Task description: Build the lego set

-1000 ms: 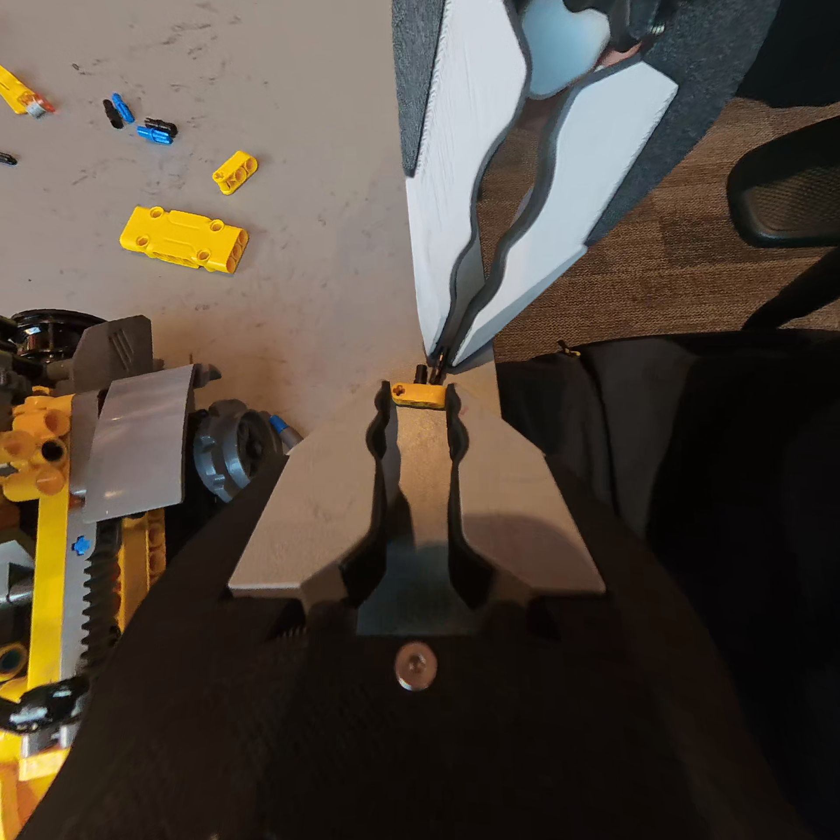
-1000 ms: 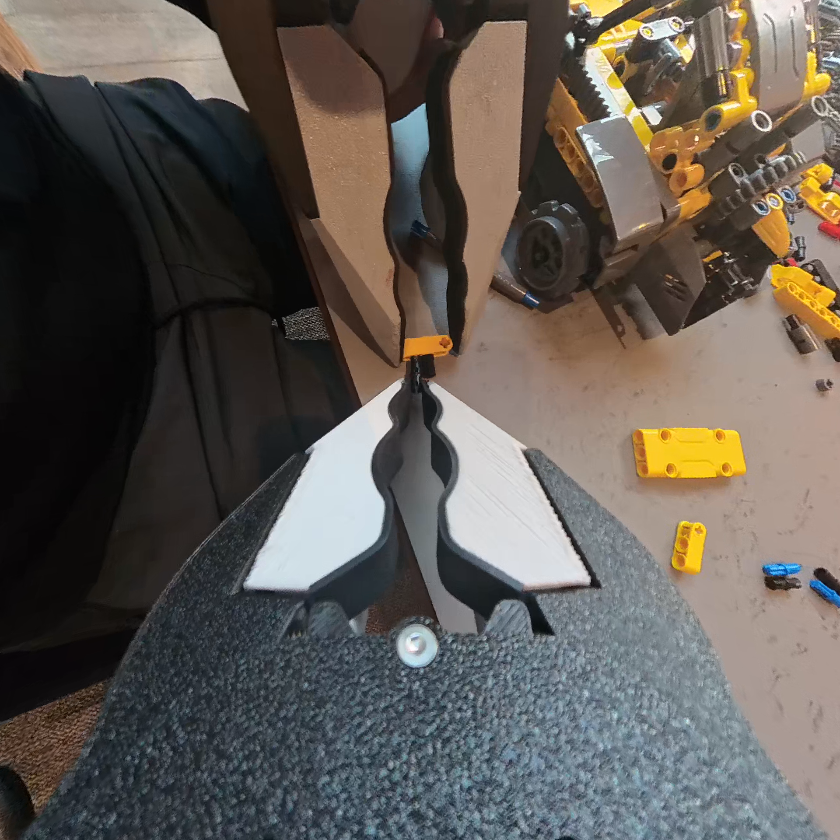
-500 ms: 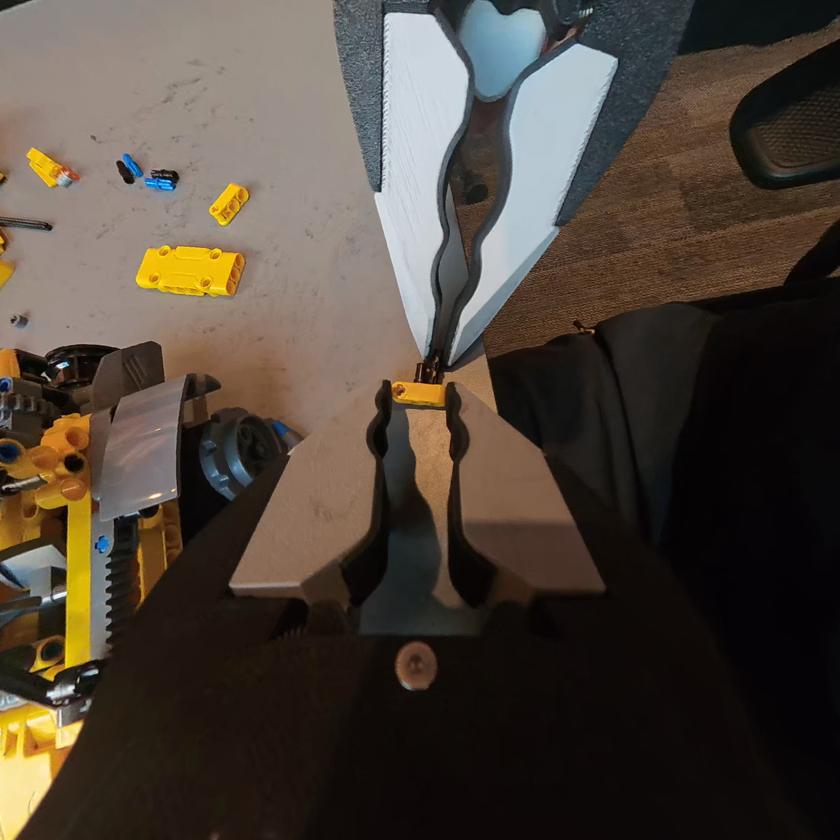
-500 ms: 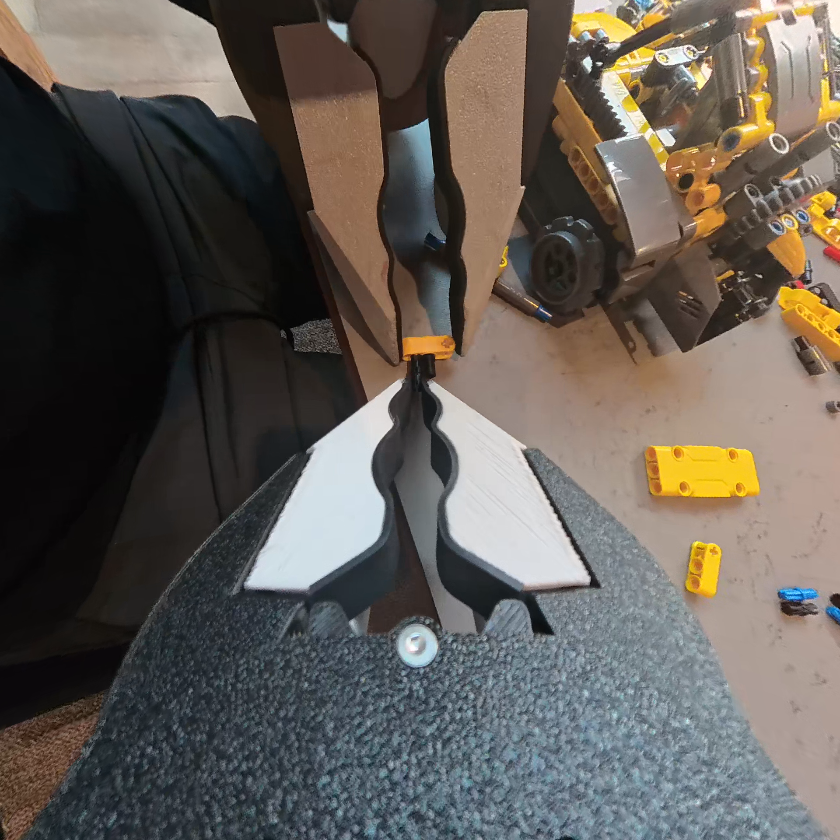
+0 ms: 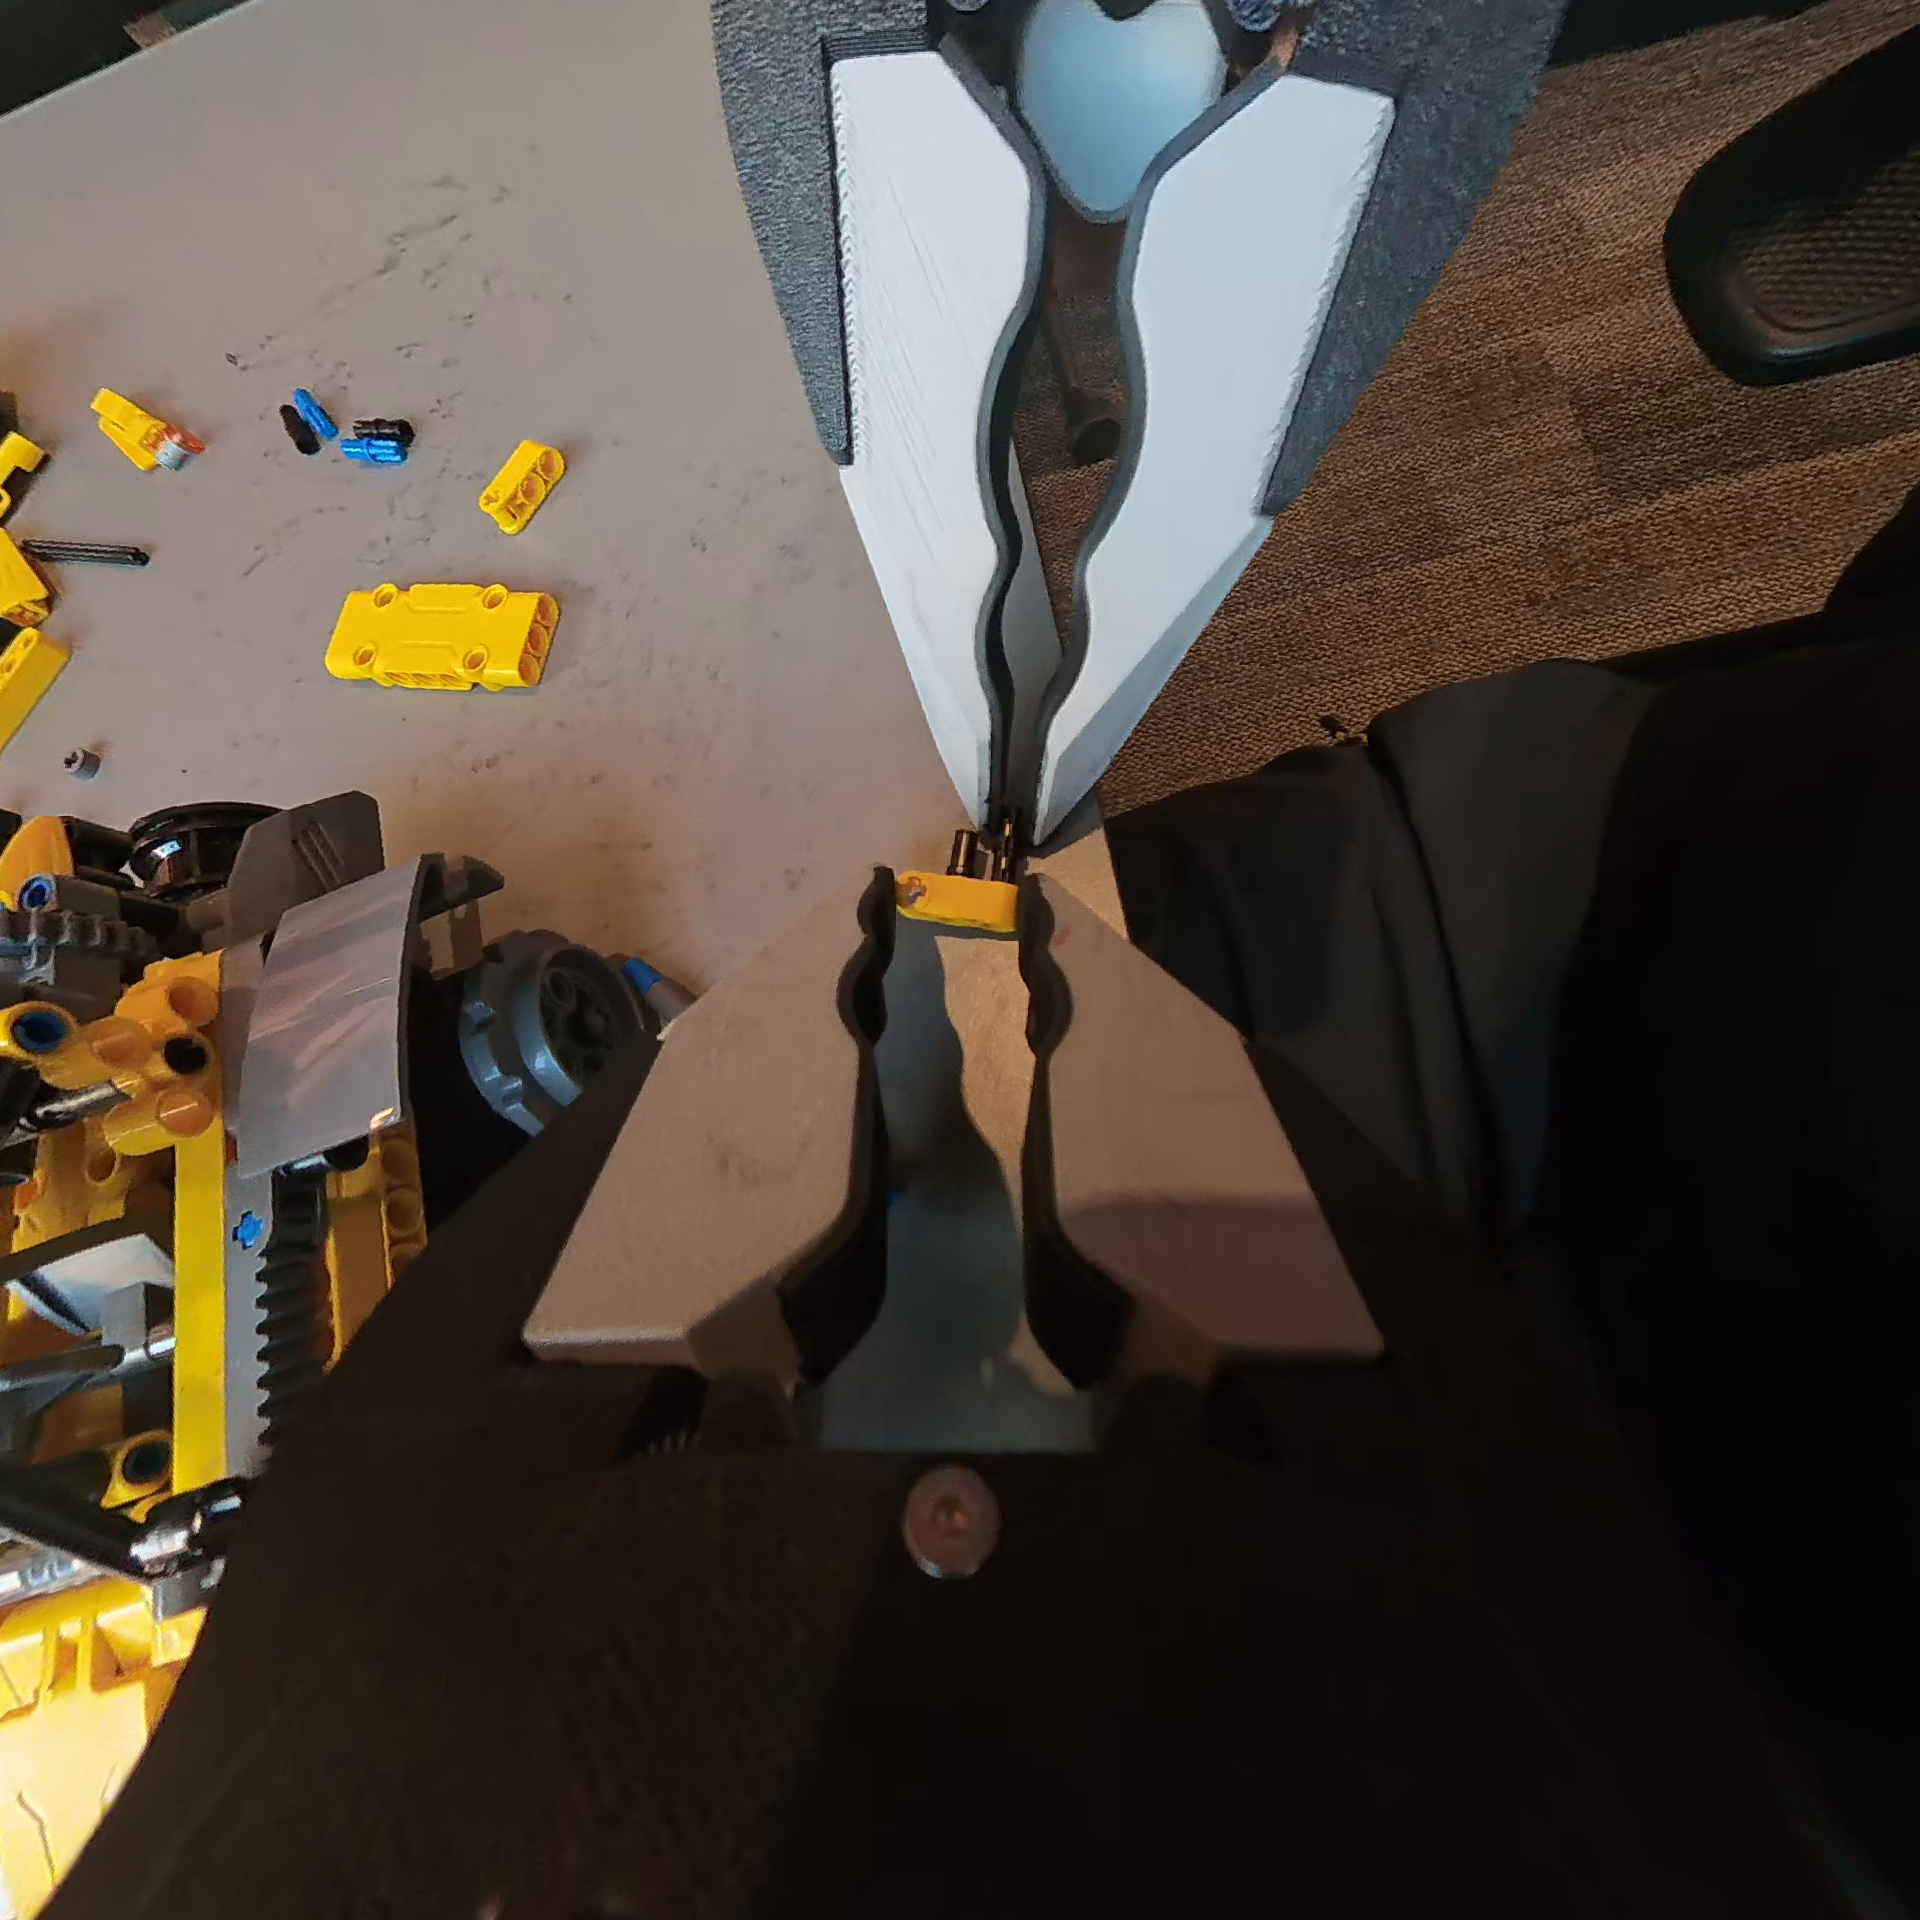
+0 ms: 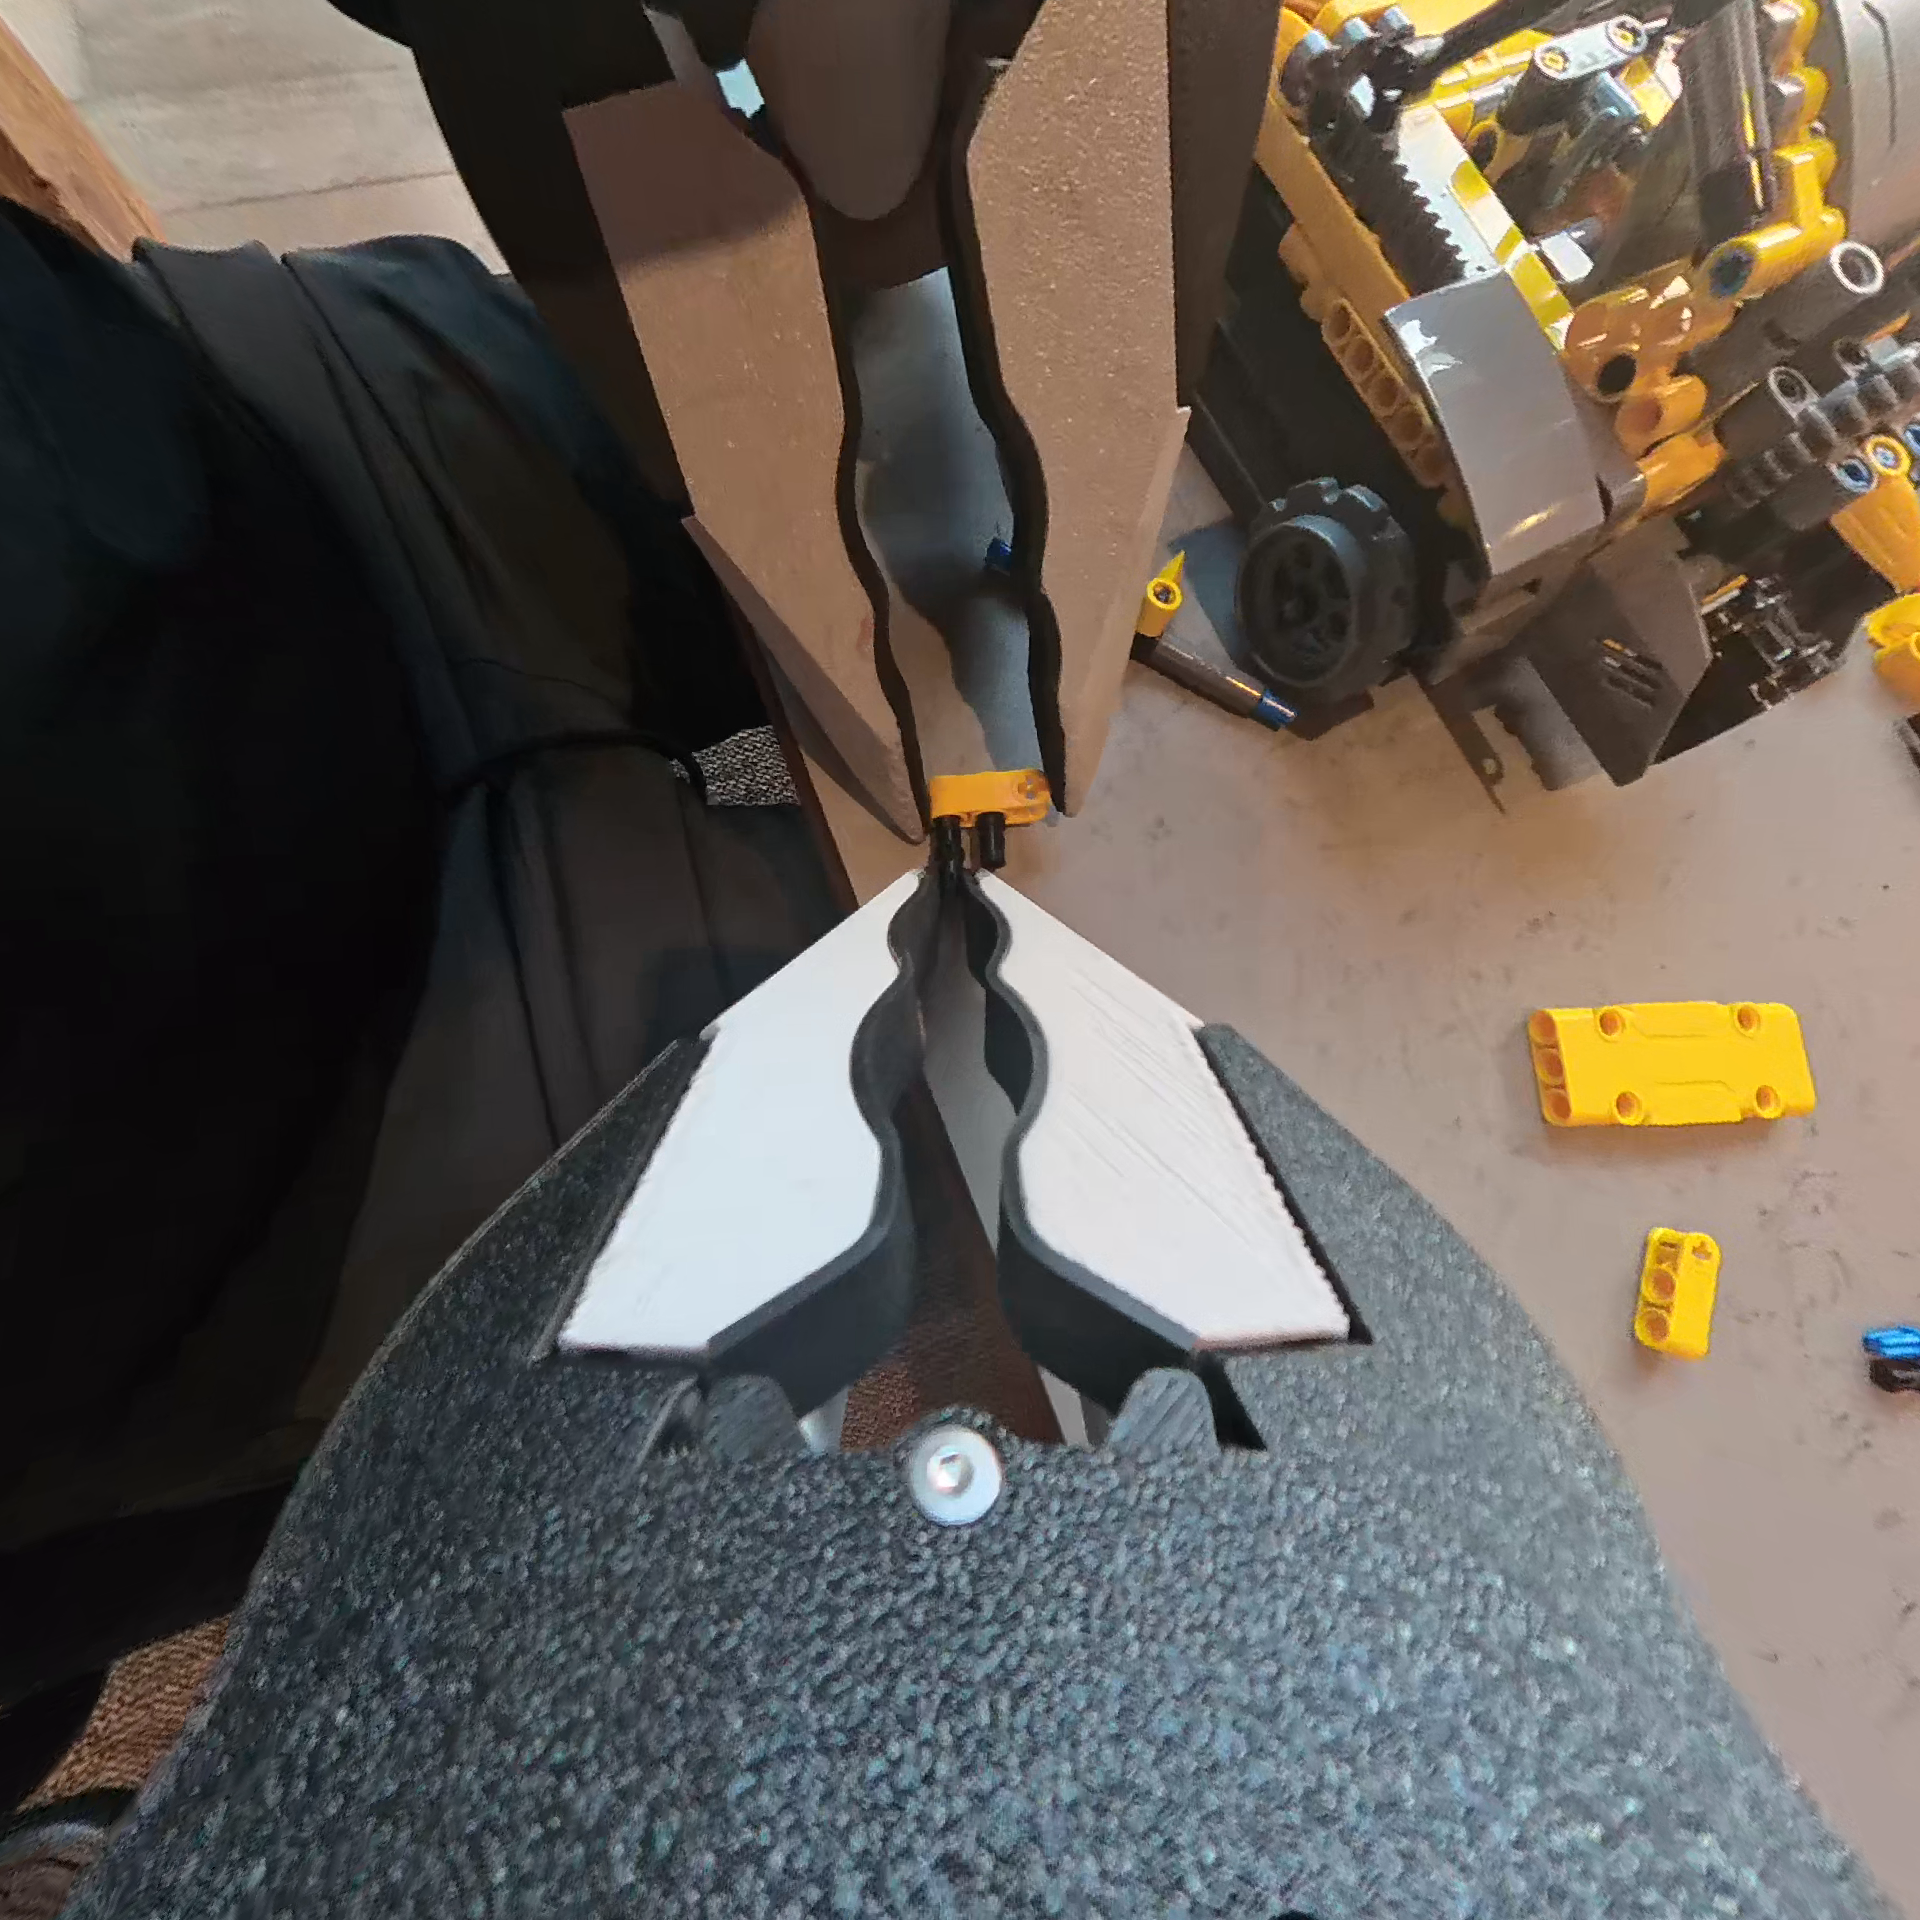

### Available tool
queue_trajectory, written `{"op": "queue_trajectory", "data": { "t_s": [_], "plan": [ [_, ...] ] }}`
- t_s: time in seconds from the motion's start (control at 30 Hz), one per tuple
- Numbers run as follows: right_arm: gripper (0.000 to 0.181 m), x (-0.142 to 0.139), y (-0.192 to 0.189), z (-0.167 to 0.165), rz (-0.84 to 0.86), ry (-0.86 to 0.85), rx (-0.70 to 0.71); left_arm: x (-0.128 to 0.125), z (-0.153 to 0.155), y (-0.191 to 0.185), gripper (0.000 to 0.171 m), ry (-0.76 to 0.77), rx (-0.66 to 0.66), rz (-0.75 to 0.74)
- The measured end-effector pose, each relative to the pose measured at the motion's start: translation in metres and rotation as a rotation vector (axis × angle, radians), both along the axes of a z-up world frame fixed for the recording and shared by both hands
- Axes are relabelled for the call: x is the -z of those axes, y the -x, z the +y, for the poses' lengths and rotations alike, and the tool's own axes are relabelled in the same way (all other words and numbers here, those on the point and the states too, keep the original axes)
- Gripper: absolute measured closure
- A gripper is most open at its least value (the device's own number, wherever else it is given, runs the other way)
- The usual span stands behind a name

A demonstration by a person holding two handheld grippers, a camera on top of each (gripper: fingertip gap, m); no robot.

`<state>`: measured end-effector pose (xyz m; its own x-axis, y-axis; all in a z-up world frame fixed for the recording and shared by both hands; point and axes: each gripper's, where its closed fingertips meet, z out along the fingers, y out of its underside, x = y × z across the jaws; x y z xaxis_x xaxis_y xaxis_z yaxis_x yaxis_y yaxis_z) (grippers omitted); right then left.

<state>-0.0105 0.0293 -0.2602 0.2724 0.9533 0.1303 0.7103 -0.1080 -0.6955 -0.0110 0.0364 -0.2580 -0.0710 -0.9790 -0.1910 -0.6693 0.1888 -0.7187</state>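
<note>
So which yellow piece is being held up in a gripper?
The small yellow beam pinched in the left gripper. The yellow panel and short yellow connector lie loose on the table.

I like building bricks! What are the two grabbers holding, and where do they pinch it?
Left gripper pinches the small yellow beam by its two ends. Right gripper pinches a black pin plugged into that beam.

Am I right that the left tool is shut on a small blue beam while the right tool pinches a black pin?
Not quite: the beam in the left tool is yellow, as the left wrist view shows. The right tool does pinch a black pin.
</note>
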Motion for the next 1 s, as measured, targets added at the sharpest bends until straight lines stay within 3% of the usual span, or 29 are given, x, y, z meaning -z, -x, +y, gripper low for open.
{"op": "queue_trajectory", "data": {
  "t_s": [0.2, 0.47, 0.9, 1.0],
  "plan": [
    [0.178, 0.001, 0.001, 0.001, 0.089, 0.125, 0.129, 0.0, 0.002, 0.001, 0.15, -0.009, -0.045, 0.002],
    [0.179, 0.0, 0.002, -0.001, -0.038, 0.003, 0.05, 0.0, 0.002, 0.001, 0.15, -0.058, -0.05, 0.005],
    [0.178, -0.001, 0.011, -0.002, 0.217, 0.585, 0.149, -0.001, 0.001, 0.007, 0.151, -0.092, -0.023, -0.007],
    [0.178, -0.002, 0.014, -0.002, 0.238, 0.592, 0.145, -0.001, 0.0, 0.009, 0.151, -0.084, -0.01, -0.008]
  ]
}}
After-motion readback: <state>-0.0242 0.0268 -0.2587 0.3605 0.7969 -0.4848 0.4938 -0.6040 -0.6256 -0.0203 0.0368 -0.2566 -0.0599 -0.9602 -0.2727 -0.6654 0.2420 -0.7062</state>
